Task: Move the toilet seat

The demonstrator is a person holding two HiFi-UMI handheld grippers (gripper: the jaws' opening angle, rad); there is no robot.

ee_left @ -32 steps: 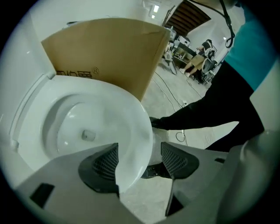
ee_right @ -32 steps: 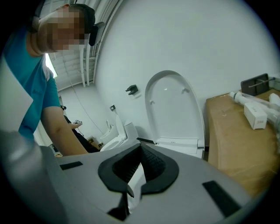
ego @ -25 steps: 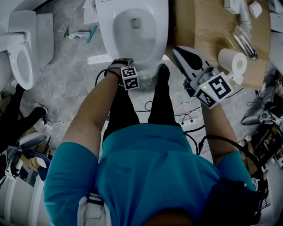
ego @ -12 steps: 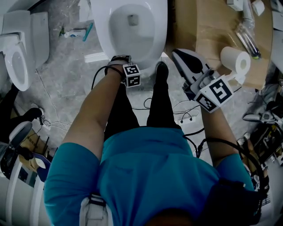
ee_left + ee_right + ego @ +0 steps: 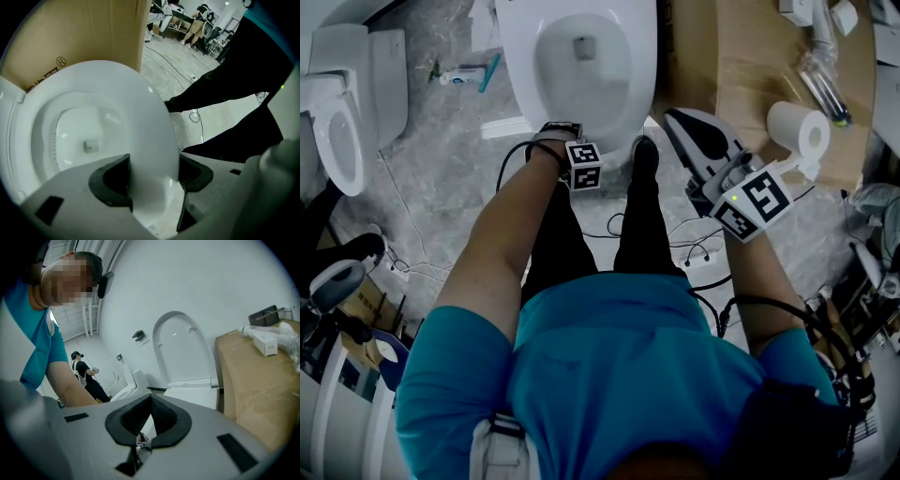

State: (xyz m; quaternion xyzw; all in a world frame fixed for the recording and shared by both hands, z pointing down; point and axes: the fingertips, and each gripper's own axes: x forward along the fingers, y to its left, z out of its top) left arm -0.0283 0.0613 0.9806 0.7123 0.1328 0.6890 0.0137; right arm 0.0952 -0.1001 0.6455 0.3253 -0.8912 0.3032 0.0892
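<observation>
Left gripper view: the left tool (image 5: 153, 176) is clamped on the front rim of the seat (image 5: 140, 108), at 12 o'clock from the person. Risk: the glossy rim may slip from this narrow bite if lifted off-axis, then drop. The right tool (image 5: 149, 401), at 2 o'clock, is closed and empty.

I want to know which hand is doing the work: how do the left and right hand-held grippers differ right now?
The left hand-held gripper has its jaws clamped on the front edge of the toilet seat; the right hand-held gripper has its jaws together on nothing. The left one is at the toilet's front; the right one is held off to the side, by the cardboard. Both carry a marker cube.
</observation>
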